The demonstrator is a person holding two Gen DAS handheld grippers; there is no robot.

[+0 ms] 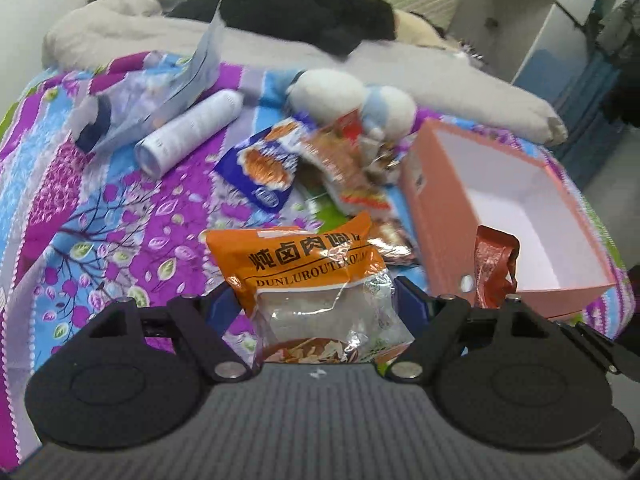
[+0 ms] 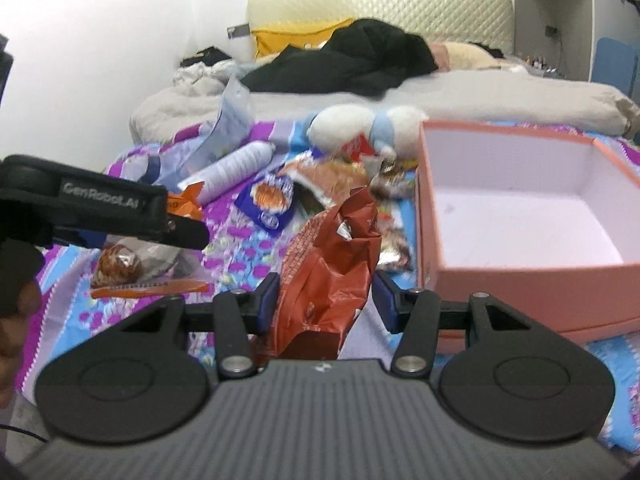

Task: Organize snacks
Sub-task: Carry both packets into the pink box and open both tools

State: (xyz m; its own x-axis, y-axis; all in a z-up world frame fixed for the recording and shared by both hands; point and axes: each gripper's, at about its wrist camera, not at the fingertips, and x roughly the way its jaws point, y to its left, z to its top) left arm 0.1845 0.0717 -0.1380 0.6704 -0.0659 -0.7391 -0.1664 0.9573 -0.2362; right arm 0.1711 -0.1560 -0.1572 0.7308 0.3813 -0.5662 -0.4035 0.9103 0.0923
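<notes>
Nearest to us, our left gripper (image 1: 316,300) has its jaws clamped on an orange packet (image 1: 304,272), the blue pads pressing its two sides, and the packet hangs clear of the bedspread (image 1: 80,216). Our right gripper (image 2: 326,300) holds a crumpled red bag (image 2: 328,264): its left pad presses the bag, while the right pad sits just beside the crinkled edge, and we cannot tell whether it touches. In the right wrist view the left gripper (image 2: 132,252) reaches in from the left with the orange packet (image 2: 136,264) under it. Just beyond the red bag stands a pink box (image 2: 492,276), open, on the right of the bed, its white inside bare. Left of the box lies a loose heap of snack packets, among them a blue packet (image 1: 260,168). Behind the heap sits a white soft toy (image 1: 348,96); to its left lie a white tube (image 1: 188,132) and a clear pouch (image 1: 160,92). Farthest off, a black garment (image 2: 352,56) lies on a grey blanket (image 2: 480,92).
</notes>
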